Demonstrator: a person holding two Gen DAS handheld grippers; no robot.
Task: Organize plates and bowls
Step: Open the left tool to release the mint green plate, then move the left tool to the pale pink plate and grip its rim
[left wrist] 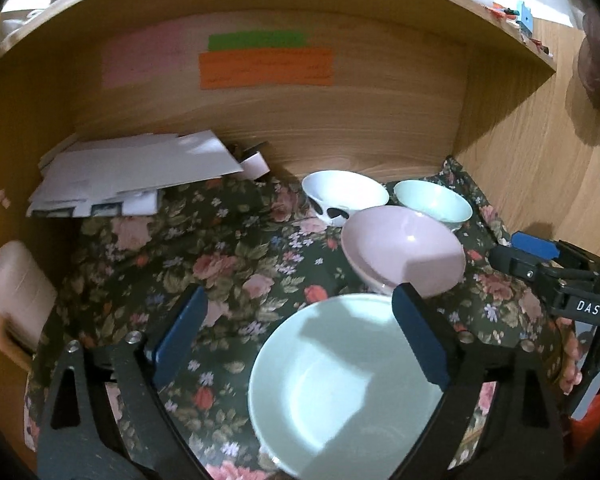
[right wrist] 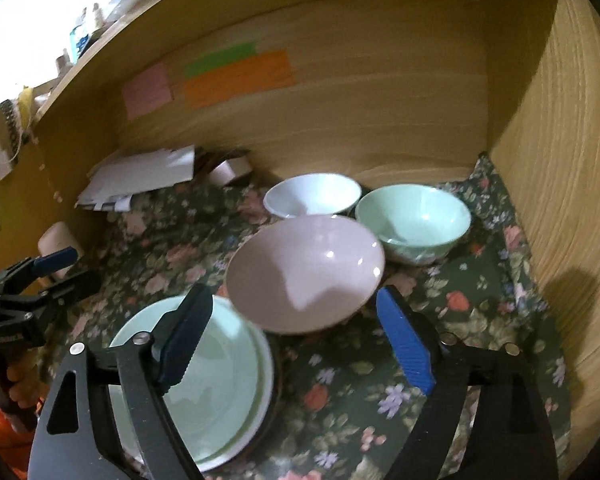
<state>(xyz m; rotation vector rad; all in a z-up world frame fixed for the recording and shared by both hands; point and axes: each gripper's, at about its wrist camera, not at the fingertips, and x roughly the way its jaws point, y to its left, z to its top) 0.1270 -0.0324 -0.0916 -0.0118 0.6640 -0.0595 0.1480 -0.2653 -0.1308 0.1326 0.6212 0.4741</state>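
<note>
A pale green plate [left wrist: 340, 392] lies on the floral cloth, on top of other plates [right wrist: 260, 396]. A pink bowl [left wrist: 404, 252] sits just behind it, a white bowl [left wrist: 344, 194] and a mint green bowl [left wrist: 432, 202] further back. My left gripper [left wrist: 300, 340] is open and empty, hovering over the plate's left rim. My right gripper [right wrist: 296, 340] is open and empty just in front of the pink bowl [right wrist: 304, 272], with the plate [right wrist: 204, 384] under its left finger. The right gripper also shows at the right edge of the left wrist view [left wrist: 540, 256].
A wooden cubby encloses the scene, with its back wall [left wrist: 340, 120] and right wall [right wrist: 560, 200] close. A pile of white papers [left wrist: 132, 176] and a tape roll [left wrist: 256, 164] lie at the back left. A pinkish container [left wrist: 16, 284] stands at the left.
</note>
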